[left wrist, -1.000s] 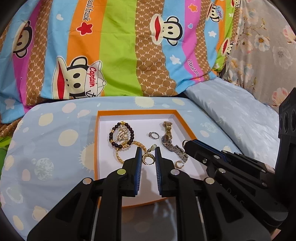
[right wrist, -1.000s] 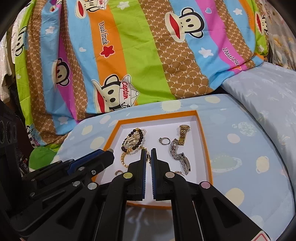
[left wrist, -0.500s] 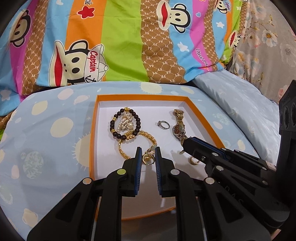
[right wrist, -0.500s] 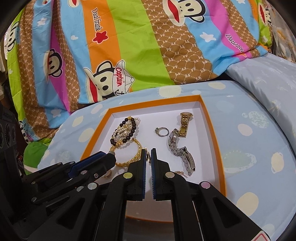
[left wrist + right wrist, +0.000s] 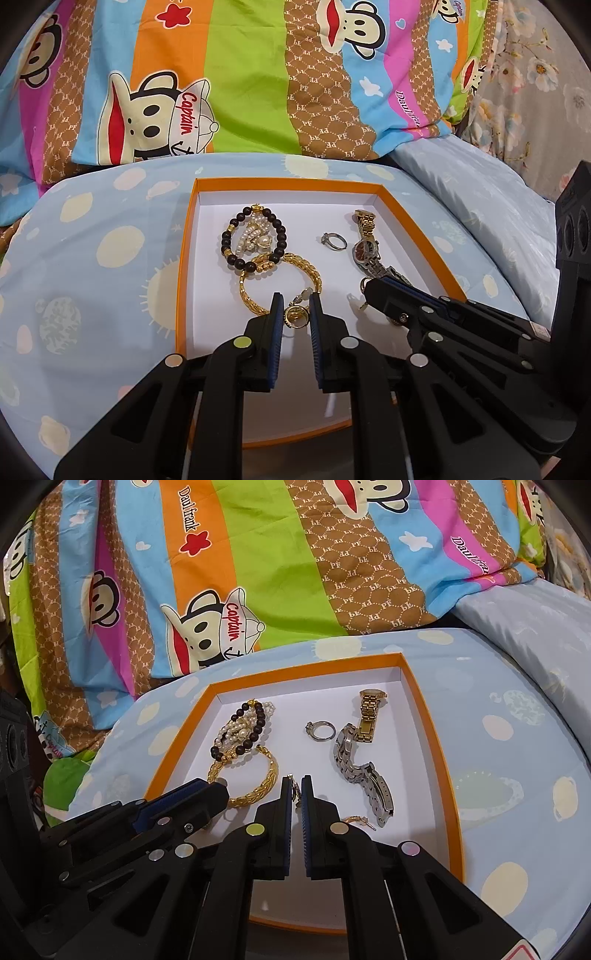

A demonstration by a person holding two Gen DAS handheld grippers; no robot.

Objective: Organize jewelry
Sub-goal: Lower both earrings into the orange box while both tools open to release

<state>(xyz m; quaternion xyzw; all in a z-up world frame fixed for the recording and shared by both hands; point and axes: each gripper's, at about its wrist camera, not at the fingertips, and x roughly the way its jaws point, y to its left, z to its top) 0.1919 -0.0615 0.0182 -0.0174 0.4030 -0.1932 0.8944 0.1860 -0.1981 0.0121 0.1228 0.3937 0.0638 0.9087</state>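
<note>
Left gripper (image 5: pixel 295 306) fingers slightly parted around a gold ring (image 5: pixel 295 316) in the orange tray (image 5: pixel 184 266), beside the gold bracelet (image 5: pixel 258 299). Right gripper (image 5: pixel 296 786) fingers nearly closed on a small pendant (image 5: pixel 295 788); grip uncertain.

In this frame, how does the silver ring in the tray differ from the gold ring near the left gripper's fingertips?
The silver ring is thin, silver-toned, with a small raised setting; the gold ring is yellow and looks chunkier. The silver ring lies alone in the middle of the orange tray, beside the watch; the gold ring sits between the fingers of the left gripper, next to the gold chain bracelet. Both rest on the tray's white floor.
</note>
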